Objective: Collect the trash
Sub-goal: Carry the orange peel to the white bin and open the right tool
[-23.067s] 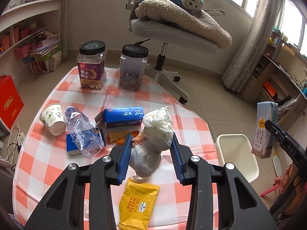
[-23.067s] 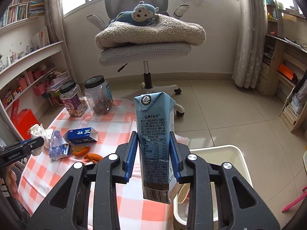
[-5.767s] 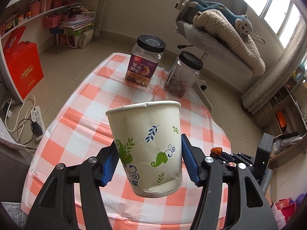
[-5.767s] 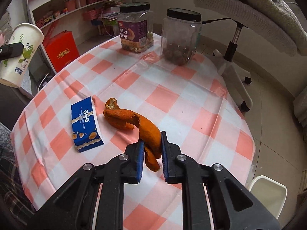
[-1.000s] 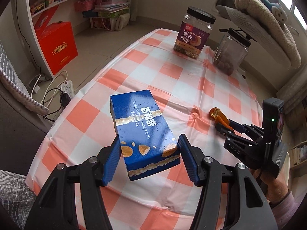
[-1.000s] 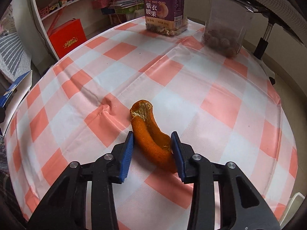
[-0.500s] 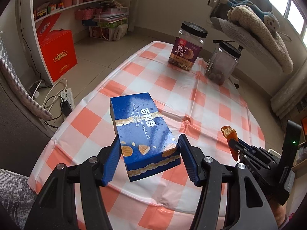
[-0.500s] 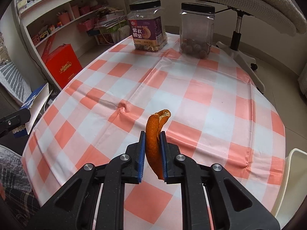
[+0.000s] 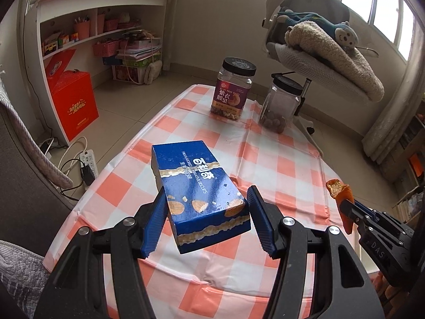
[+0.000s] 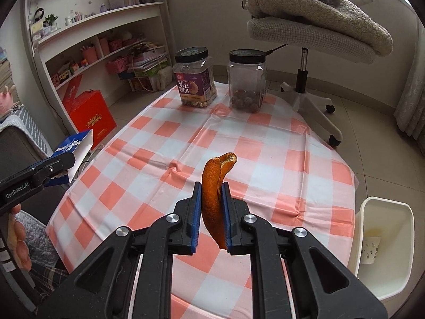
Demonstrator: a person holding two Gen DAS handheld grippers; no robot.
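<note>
My left gripper (image 9: 205, 222) is shut on a blue biscuit box (image 9: 198, 187), held in the air over the near left part of the checked table (image 9: 279, 159). My right gripper (image 10: 211, 218) is shut on a curled strip of orange peel (image 10: 213, 186), lifted above the table's middle. In the left wrist view the right gripper (image 9: 353, 210) with the peel (image 9: 338, 190) shows at the right edge. In the right wrist view the left gripper (image 10: 57, 166) and the box (image 10: 77, 139) show at the left. A white bin (image 10: 385, 210) stands on the floor beside the table's right side, with a paper cup (image 10: 372, 248) inside.
Two black-lidded jars stand at the table's far end: one with a purple label (image 10: 195, 79), one clear (image 10: 247, 79). An office chair (image 10: 305, 34) piled with a blanket and a plush toy stands beyond. Shelves (image 10: 87, 42) and a red box (image 10: 91, 113) are on the left.
The right gripper shut on the orange peel and lifted it off the table. Both grippers rose, and the left one kept the blue box.
</note>
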